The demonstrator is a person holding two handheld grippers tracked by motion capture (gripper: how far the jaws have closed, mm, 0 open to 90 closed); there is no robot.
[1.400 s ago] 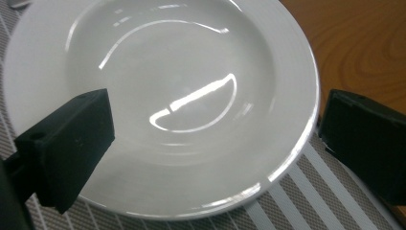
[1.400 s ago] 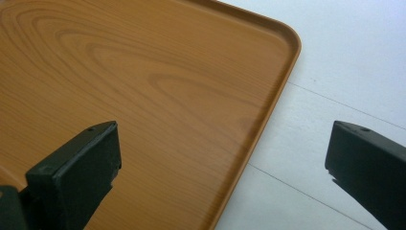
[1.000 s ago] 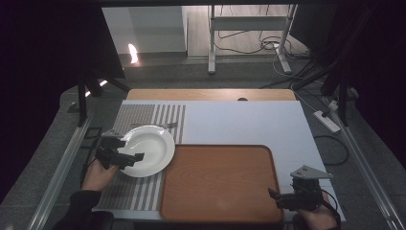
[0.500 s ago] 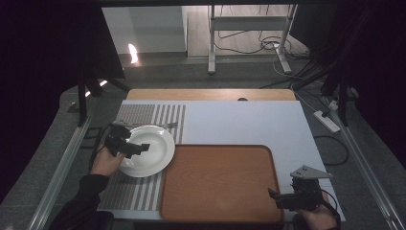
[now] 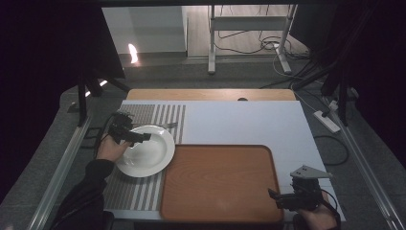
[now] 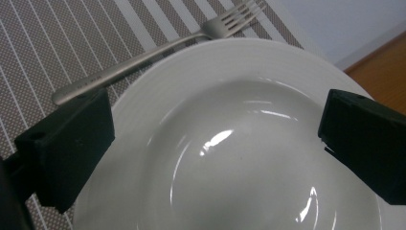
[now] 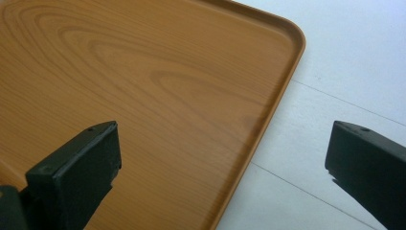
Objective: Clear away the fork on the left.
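Glossy round white plate (image 6: 239, 158) lies beneath the spread left hand-held gripper (image 6: 215, 143), beside a matte steel fork (image 6: 158, 50); right hand-held gripper (image 7: 225, 177) spread over the wood-grain tray (image 7: 143, 86).

A striped grey-and-white placemat (image 5: 143, 191) covers the table's left side, beside a wooden tray (image 5: 220, 184) at the near centre. A pale mat (image 5: 249, 122) spreads across the far right. Beyond the table, cables (image 5: 258, 48) trail around a metal stand (image 5: 249, 28); a power strip (image 5: 327, 120) lies at the right.
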